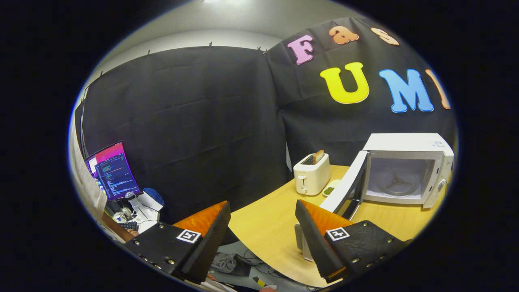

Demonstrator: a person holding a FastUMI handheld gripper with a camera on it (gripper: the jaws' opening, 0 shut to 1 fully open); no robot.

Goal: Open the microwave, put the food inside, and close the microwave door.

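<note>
The microwave (405, 172) stands open on the table (267, 231), door (344, 188) swung wide, cavity bare. The fingers (211, 231) are spread apart with nothing held. A small dish of food (329, 189) sits between toaster (311, 174) and door; it should be approached low and gripped by the rim, level.

Table (267, 227): ahead of my spread gripper (262, 233) | microwave (405, 170): far right on table, door (344, 188) swung open | toaster (311, 173): left of it | dish (330, 188): between them | monitor (112, 170): far left, off table
</note>
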